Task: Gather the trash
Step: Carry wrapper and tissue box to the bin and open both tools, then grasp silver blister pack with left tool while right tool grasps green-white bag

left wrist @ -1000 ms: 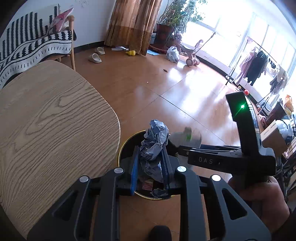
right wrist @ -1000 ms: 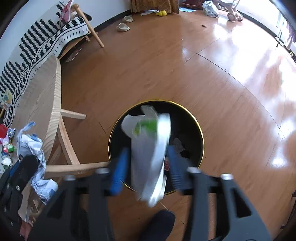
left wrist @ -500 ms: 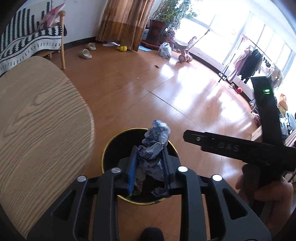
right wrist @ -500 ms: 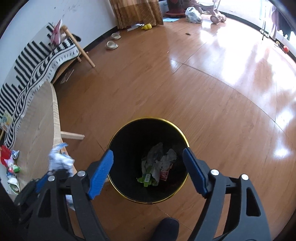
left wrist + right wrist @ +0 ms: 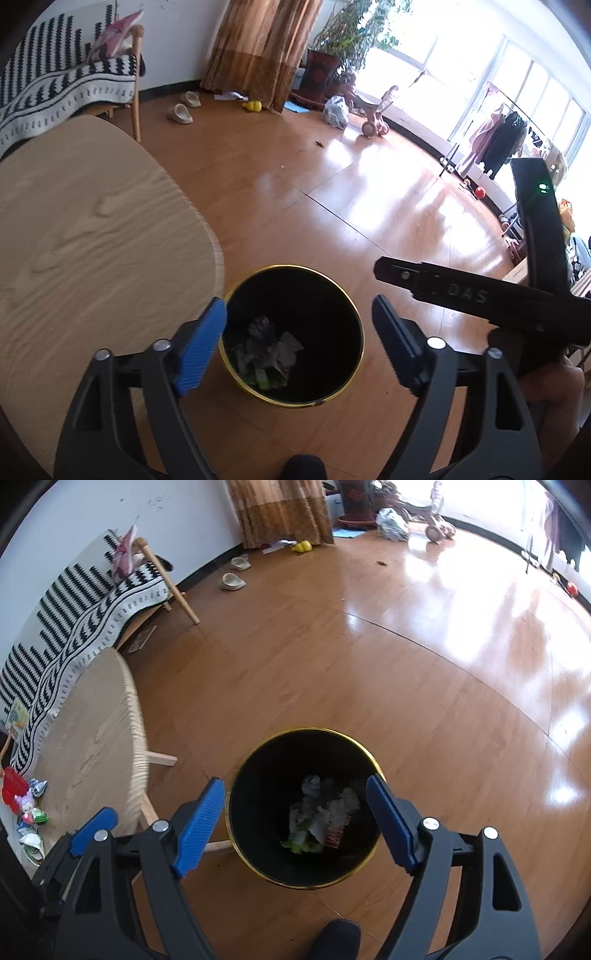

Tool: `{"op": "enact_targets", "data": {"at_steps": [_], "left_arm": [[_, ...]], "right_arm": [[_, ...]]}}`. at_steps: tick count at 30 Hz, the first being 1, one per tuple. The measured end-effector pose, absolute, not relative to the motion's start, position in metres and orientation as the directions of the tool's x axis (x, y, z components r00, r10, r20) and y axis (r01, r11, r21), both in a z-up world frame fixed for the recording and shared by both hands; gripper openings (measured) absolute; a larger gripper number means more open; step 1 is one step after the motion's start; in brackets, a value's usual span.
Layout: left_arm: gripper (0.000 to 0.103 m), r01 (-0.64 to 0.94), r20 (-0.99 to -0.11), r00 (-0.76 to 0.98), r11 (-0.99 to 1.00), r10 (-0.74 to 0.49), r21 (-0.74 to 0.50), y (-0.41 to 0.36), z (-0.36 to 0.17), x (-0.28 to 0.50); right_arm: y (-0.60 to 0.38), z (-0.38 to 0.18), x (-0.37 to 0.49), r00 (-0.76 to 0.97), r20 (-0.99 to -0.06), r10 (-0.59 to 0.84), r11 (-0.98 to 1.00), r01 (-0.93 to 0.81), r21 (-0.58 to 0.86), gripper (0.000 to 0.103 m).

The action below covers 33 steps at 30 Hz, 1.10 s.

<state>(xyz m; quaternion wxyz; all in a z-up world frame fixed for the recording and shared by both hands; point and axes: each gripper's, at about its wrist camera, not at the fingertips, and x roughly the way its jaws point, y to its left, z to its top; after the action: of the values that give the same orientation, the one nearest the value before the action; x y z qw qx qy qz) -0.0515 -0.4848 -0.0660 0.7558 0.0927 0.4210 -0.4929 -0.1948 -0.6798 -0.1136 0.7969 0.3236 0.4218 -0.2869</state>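
Black inside and out with a thin gold rim, the round waste bin [image 5: 354, 332] stands on the glossy brown wooden floor [image 5: 295, 206] just beside the curved edge of the pale wood-grain desk [image 5: 81, 236]. At its bottom lies the trash: a heap of crumpled grey and white paper and wrappers [image 5: 267, 350], with a green scrap at the near edge and, in the right wrist view, a red-and-white printed piece [image 5: 334, 836] beside it.

Above the bin, the left gripper [image 5: 299, 345] has its blue ribbed jaws spread wide; they have just been opening, and nothing is between them, only the bin's mouth below. The right gripper [image 5: 295, 821] also hangs over the bin with its blue jaws wide apart and empty, having just been opening a little more. In the left wrist view the right gripper's black body shows at the right, with a hand [image 5: 554, 384] under it.

More small wrappers and colourful scraps [image 5: 27, 805] lie on the desk's far left part in the right wrist view. A black-and-white striped blanket [image 5: 74, 627] covers a wooden seat behind the desk.
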Motion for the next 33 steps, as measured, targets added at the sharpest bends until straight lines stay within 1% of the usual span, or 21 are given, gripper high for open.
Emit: {"op": "enact_targets", "data": {"at_steps": [2, 5, 8, 12, 18, 21, 23, 26, 27, 29, 33], "left_arm": [[0.09, 0.814, -0.722, 0.19, 0.518, -0.666, -0.263, -0.462, -0.054, -0.043], [0.091, 0.789, -0.708, 0.237, 0.557, -0.665, -0.259, -0.425, -0.036, -0.023], [0.091, 0.735, -0.697, 0.321, 0.633, -0.641, -0.243, -0.373, -0.018, 0.003], [0.091, 0.635, -0.687, 0.449, 0.745, -0.572, -0.206, -0.294, -0.001, 0.042], [0.091, 0.433, -0.672, 0.602, 0.883, -0.432, -0.18, -0.159, 0.015, 0.094], [0.091, 0.322, -0.679, 0.653, 0.935, -0.334, -0.15, -0.093, 0.013, 0.115], [0.091, 0.241, -0.696, 0.671, 0.963, -0.253, -0.118, -0.049, 0.002, 0.128], [0.091, 0.172, -0.732, 0.654, 0.98, -0.19, -0.101, -0.013, -0.015, 0.148], [0.091, 0.165, -0.745, 0.64, 0.981, -0.189, -0.107, -0.006, -0.021, 0.152], [0.091, 0.17, -0.773, 0.591, 0.973, -0.23, -0.159, 0.002, -0.036, 0.165], [0.091, 0.178, -0.784, 0.572, 0.97, -0.24, -0.167, -0.006, -0.049, 0.179]], "right_arm": [[-0.667, -0.104, -0.181, 0.494, -0.849, -0.185, 0.652, 0.708, 0.27, 0.08], [-0.641, -0.089, -0.156, 0.527, -0.833, -0.168, 0.695, 0.663, 0.279, 0.081], [-0.601, -0.075, -0.118, 0.561, -0.818, -0.126, 0.751, 0.593, 0.291, 0.081], [-0.538, -0.061, -0.065, 0.593, -0.803, -0.055, 0.829, 0.475, 0.294, 0.081], [-0.434, -0.046, 0.003, 0.617, -0.783, 0.077, 0.91, 0.278, 0.309, 0.081], [-0.381, -0.045, 0.03, 0.614, -0.778, 0.133, 0.934, 0.184, 0.305, 0.081], [-0.348, -0.046, 0.045, 0.603, -0.78, 0.168, 0.946, 0.125, 0.3, 0.081], [-0.307, -0.051, 0.062, 0.584, -0.783, 0.214, 0.955, 0.046, 0.294, 0.081], [-0.298, -0.051, 0.065, 0.58, -0.784, 0.221, 0.956, 0.03, 0.292, 0.081], [-0.274, -0.054, 0.074, 0.571, -0.785, 0.24, 0.959, -0.012, 0.285, 0.081], [-0.246, -0.058, 0.083, 0.561, -0.783, 0.267, 0.959, -0.071, 0.276, 0.081]]}}
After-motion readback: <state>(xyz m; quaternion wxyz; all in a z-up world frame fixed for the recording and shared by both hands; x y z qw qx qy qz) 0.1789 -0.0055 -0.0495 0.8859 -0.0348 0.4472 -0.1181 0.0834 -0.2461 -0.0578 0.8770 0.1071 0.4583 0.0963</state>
